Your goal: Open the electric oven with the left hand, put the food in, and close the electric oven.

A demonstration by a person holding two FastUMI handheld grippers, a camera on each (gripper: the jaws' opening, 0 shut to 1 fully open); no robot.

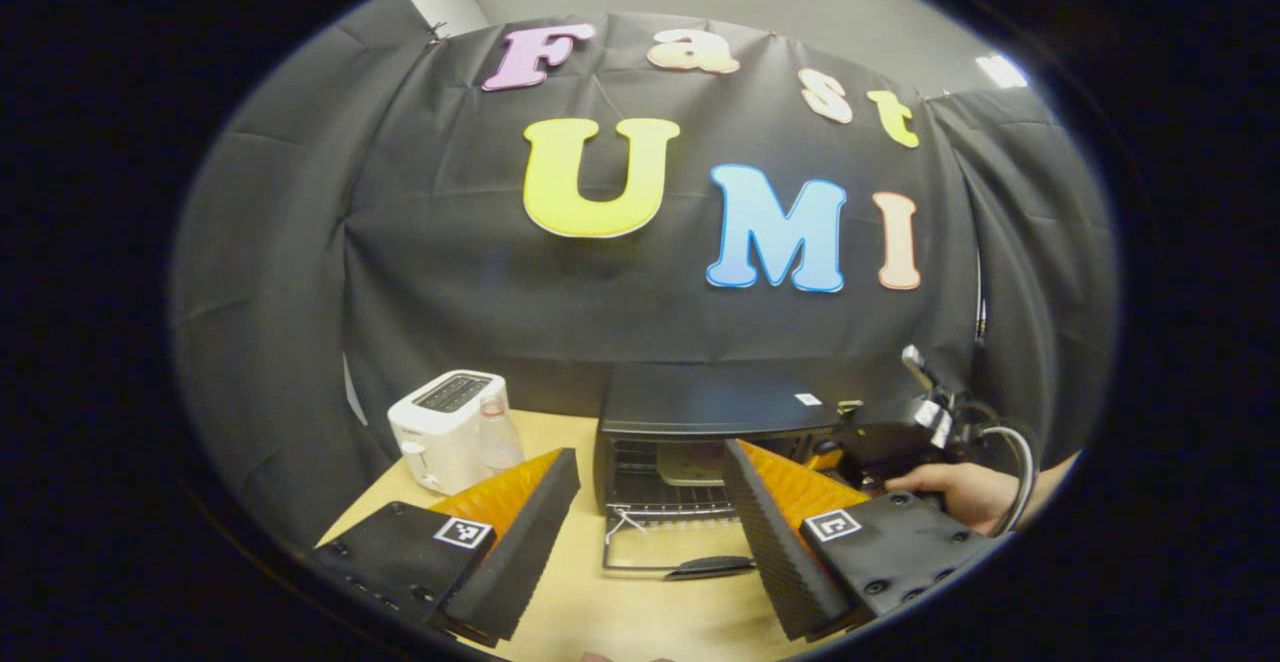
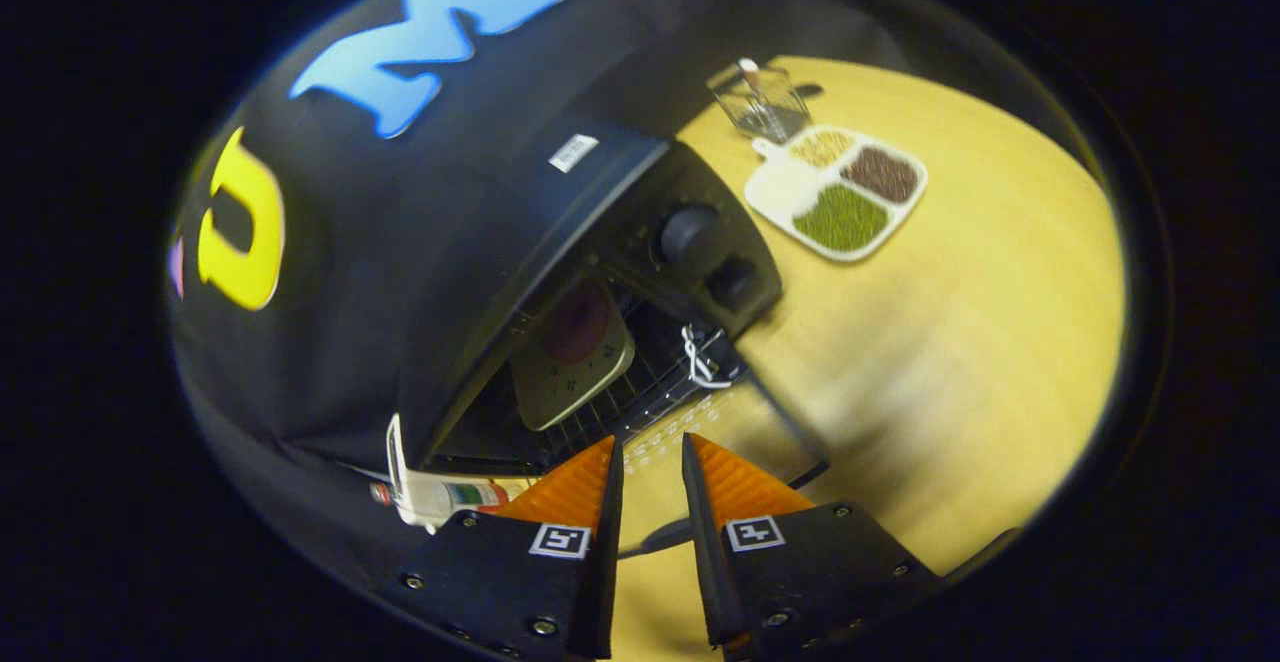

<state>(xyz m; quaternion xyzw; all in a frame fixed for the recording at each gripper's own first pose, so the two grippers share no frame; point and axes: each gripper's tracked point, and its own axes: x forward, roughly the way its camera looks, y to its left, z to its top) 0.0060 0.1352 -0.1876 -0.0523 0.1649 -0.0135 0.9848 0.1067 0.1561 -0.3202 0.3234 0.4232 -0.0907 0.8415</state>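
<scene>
Two grippers face the electric oven [image 1: 705, 412], which stands on the wooden surface [image 1: 640, 612] against the booth's black wall with its glass door [image 1: 670, 547] folded down flat in front of it. Inside, on the wire rack [image 2: 640, 392], sits a pale plate [image 2: 570, 362] carrying a dark reddish piece of food [image 2: 578, 324]. The left gripper [image 1: 650, 532] hovers in front of the oven, its fingers spread wide with nothing between them. The right gripper [image 2: 652, 487] is tilted before the oven's open mouth, its fingers narrowly parted and empty; a hand [image 1: 965, 492] holds it at the oven's right side. Left of the oven stands a white toaster [image 1: 445, 427] with a clear bottle [image 1: 497, 434] just beside it. Right of the oven lie a divided tray of grains [image 2: 838, 187] and a glass container [image 2: 760, 102].
</scene>
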